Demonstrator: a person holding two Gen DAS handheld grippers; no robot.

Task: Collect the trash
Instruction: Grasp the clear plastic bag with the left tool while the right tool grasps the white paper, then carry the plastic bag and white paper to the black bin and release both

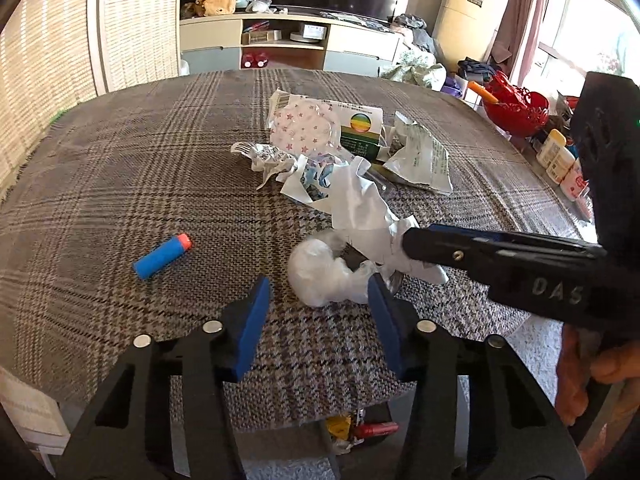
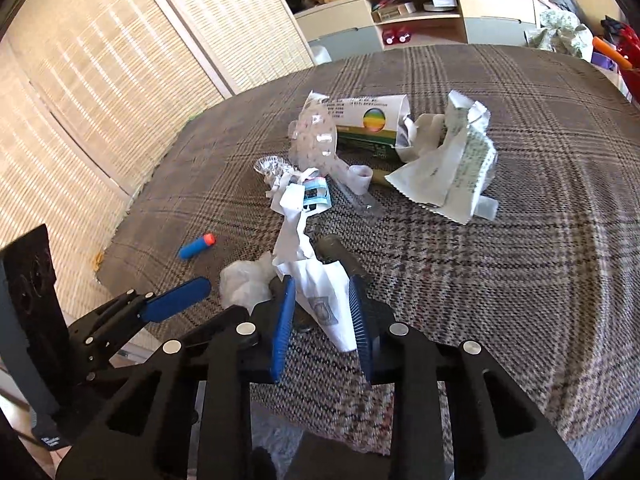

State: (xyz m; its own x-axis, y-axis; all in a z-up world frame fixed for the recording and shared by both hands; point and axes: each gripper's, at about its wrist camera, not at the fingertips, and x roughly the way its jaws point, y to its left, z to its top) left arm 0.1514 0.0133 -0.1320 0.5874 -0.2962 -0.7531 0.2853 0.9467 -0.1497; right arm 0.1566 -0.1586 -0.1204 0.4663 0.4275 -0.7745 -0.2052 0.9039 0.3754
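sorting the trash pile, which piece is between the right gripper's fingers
The long white paper strip, lying between the right gripper fingers; the crumpled plastic wad sits just left, outside them.

The near left of the worktop lies bare apart from one blue foam dart, so a tool could pass there. The middle is blocked by a heap: a white plastic wad, a long paper strip, a crumpled printed wrapper and a green-and-white box farther back. The right tool straddles the strip's near end (narrow gap). The right half of the worktop, past the wrapper, stays open cloth.
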